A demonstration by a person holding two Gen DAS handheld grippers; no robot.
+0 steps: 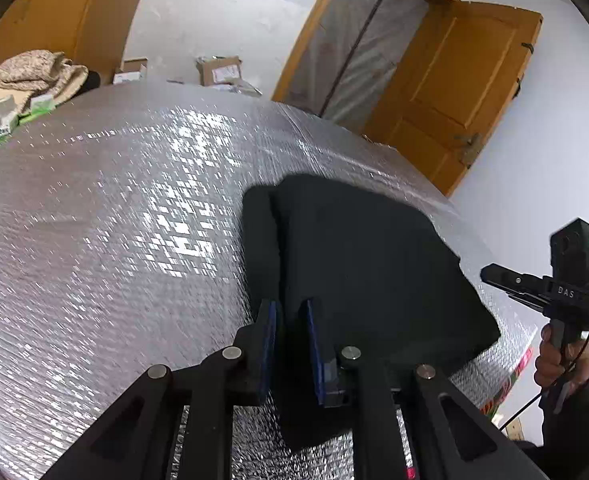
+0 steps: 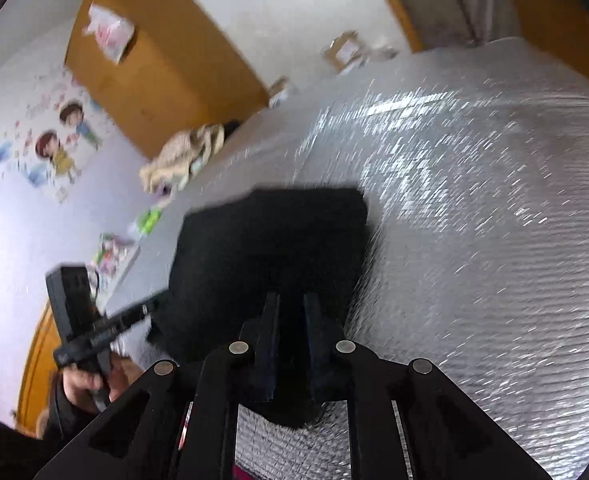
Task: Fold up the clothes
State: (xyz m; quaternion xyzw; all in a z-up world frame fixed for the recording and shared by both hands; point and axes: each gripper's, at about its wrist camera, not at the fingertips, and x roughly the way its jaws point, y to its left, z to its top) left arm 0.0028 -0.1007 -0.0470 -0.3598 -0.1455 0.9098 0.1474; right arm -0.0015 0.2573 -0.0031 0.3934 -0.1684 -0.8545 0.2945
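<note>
Lying on the silver quilted surface (image 1: 94,208), one black garment (image 1: 358,248), folded to a thick block, near its front edge. Two grippers in view, one per hand. Left gripper (image 1: 292,312): jaws narrowly parted, black cloth between the blue pads, clamped on the near edge. Right gripper (image 2: 292,308): jaws likewise narrow, cloth between them; contact hard to confirm, since the right wrist view is smeared. One heap of pale clothes (image 1: 22,76) at the far corner. Small boxes beside it, count unclear. One open wooden door (image 1: 454,92).
</note>
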